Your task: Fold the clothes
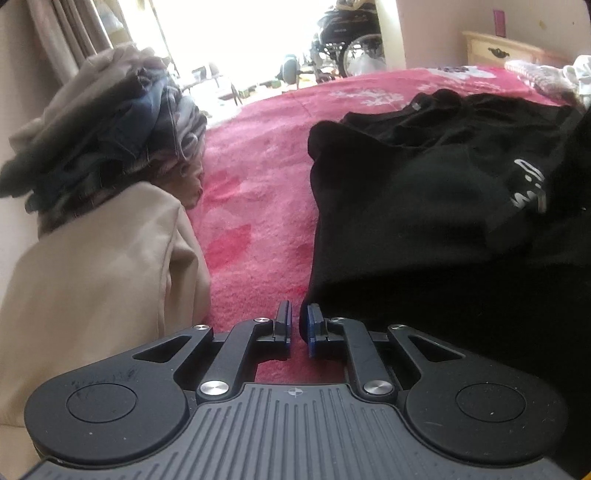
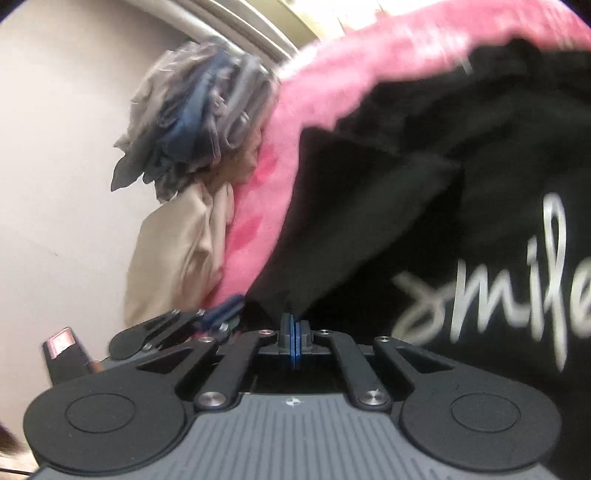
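A black garment (image 1: 424, 192) with white "smile" lettering lies on a pink fleece blanket (image 1: 258, 177). My left gripper (image 1: 298, 317) sits low at the garment's near left corner, its jaws slightly apart with nothing between them; the right pad touches the black hem. In the right wrist view the black garment (image 2: 424, 184) fills the right side, tilted. My right gripper (image 2: 294, 328) is shut on a corner of that black fabric. The left gripper (image 2: 221, 314) shows just to its left.
A beige garment (image 1: 103, 266) lies at the left with a pile of folded grey and blue clothes (image 1: 110, 122) behind it; both also show in the right wrist view, the pile (image 2: 199, 118) against a wall. A dresser (image 1: 498, 48) and a wheelchair (image 1: 347, 29) stand beyond the bed.
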The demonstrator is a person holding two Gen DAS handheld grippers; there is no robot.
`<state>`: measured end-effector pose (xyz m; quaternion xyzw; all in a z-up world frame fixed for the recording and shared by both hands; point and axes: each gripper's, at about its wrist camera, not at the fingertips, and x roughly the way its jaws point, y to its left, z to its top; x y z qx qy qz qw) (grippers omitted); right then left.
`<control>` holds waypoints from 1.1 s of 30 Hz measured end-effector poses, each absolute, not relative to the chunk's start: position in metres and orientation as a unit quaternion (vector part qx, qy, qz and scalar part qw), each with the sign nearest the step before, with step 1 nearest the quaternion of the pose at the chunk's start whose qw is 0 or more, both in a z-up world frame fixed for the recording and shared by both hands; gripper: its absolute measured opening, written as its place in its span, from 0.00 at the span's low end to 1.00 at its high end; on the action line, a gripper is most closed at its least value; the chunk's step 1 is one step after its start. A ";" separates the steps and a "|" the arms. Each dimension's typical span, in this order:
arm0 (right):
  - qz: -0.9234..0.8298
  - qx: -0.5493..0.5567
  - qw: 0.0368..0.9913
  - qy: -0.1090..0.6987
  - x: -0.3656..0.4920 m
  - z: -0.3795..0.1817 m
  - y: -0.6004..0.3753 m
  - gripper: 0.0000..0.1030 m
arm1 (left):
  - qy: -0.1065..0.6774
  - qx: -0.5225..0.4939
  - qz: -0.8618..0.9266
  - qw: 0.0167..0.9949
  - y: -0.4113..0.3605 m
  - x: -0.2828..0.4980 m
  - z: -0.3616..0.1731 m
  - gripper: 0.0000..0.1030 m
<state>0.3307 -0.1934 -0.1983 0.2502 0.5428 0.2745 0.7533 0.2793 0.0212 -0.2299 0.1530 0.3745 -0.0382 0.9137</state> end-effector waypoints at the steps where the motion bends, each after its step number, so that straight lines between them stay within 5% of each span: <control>1: 0.259 0.246 0.748 0.560 0.331 -0.208 -0.193 0.02 | 0.378 0.155 -0.043 0.912 0.022 0.279 -0.230 0.10; 4: 0.240 0.251 0.737 0.579 0.332 -0.227 -0.197 0.07 | 0.389 0.168 -0.066 0.903 0.023 0.277 -0.225 0.15; 6: 0.243 0.268 0.733 0.575 0.332 -0.222 -0.205 0.21 | 0.398 0.168 -0.078 0.898 0.030 0.273 -0.218 0.28; 7: 0.244 0.265 0.737 0.572 0.332 -0.218 -0.208 0.37 | 0.403 0.163 -0.079 0.897 0.035 0.271 -0.214 0.28; 9: 0.234 0.214 0.766 0.559 0.328 -0.199 -0.209 0.45 | 0.409 0.144 -0.077 0.898 0.045 0.266 -0.205 0.28; 21: 0.237 0.081 0.871 0.423 0.425 -0.137 -0.131 0.41 | 0.393 0.061 -0.061 0.916 0.026 0.295 -0.219 0.28; 30: 0.204 -0.024 0.827 0.523 0.511 -0.166 -0.059 0.41 | 0.381 0.081 -0.051 0.920 0.022 0.283 -0.233 0.28; 31: 0.195 -0.036 0.824 0.531 0.513 -0.172 -0.056 0.39 | 0.379 0.083 -0.049 0.920 0.021 0.282 -0.233 0.28; 33: 0.179 -0.040 0.821 0.541 0.515 -0.184 -0.056 0.14 | 0.376 0.083 -0.045 0.922 0.020 0.280 -0.234 0.28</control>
